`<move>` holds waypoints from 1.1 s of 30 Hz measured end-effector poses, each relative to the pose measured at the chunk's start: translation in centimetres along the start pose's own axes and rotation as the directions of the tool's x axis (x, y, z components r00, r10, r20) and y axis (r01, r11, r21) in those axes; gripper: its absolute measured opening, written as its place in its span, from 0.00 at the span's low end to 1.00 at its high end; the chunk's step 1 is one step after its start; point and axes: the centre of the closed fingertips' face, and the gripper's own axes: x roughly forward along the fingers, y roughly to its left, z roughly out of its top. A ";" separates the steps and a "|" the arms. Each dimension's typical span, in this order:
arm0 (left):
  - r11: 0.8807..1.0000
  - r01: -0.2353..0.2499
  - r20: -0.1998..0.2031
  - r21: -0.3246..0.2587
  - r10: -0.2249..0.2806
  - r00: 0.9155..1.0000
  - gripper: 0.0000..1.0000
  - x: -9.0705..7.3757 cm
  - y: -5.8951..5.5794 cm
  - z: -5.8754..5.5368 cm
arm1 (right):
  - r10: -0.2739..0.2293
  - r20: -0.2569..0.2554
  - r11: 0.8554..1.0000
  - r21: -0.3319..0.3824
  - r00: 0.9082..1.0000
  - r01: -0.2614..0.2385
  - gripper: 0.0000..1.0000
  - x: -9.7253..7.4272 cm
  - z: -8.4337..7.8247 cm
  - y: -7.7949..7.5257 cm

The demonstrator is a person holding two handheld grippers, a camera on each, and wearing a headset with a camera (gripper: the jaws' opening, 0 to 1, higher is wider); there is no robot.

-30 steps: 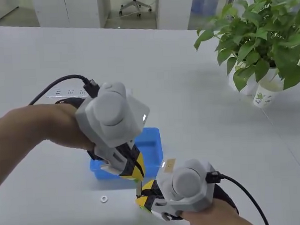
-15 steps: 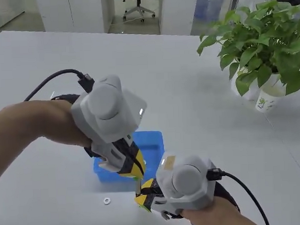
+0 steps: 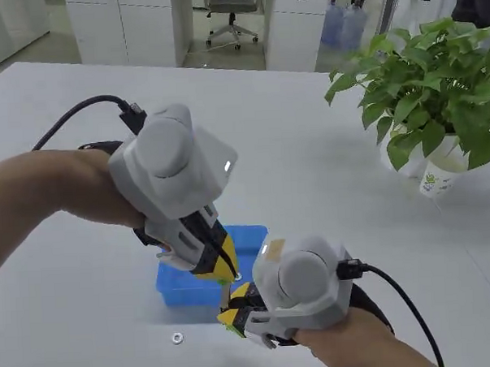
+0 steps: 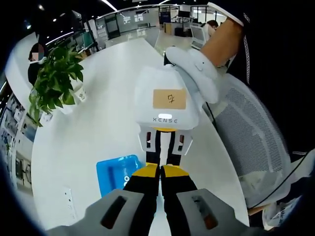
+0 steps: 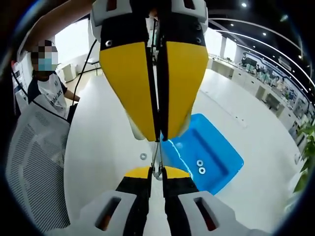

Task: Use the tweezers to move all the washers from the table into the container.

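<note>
The left tool (image 3: pixel 222 270) comes in from the desk's (image 3: pixel 308 148) left side, clenched on the tweezers (image 5: pixel 157 157), which run straight from its yellow tips into the right tool (image 3: pixel 234 312). The right tool's tips are pinched on the other end, so the tweezers' long axis spans tip to tip. One loose washer (image 3: pixel 178 338) lies on the bare desk toward the near edge, just left of both tools and in front of the blue container (image 3: pixel 185 293). The right tool looks slightly nearer to it. Two washers (image 5: pixel 201 167) already lie in the container. The next pick turns on swinging the tweezers left and down to that washer. The right tool's housing reads "XENSE" (image 4: pixel 169 119), under a tan sticker (image 4: pixel 169 99) with a handwritten mark, perhaps "04". A potted plant (image 3: pixel 436 78) stands toward the right edge.
</note>
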 end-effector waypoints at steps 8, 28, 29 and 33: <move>0.999 -0.032 -0.001 0.014 0.032 1.000 0.05 -1.2 1.6 0.2 | -0.009 0.003 1.000 -0.026 1.000 0.009 0.10 -0.1 1.5 -1.8; 0.996 -0.088 -0.010 0.032 0.088 0.996 0.05 -1.9 5.7 -1.5 | 0.002 0.030 0.998 -0.068 1.000 0.000 0.10 2.0 3.3 -6.0; 0.995 -0.091 -0.011 0.031 0.091 0.996 0.05 -1.8 5.9 -1.7 | 0.006 0.030 0.998 -0.064 1.000 -0.004 0.10 2.2 3.2 -6.1; 0.995 -0.094 -0.019 0.027 0.094 0.995 0.05 -1.2 6.3 -2.5 | 0.017 0.028 0.997 -0.069 0.999 -0.015 0.10 3.0 2.6 -6.5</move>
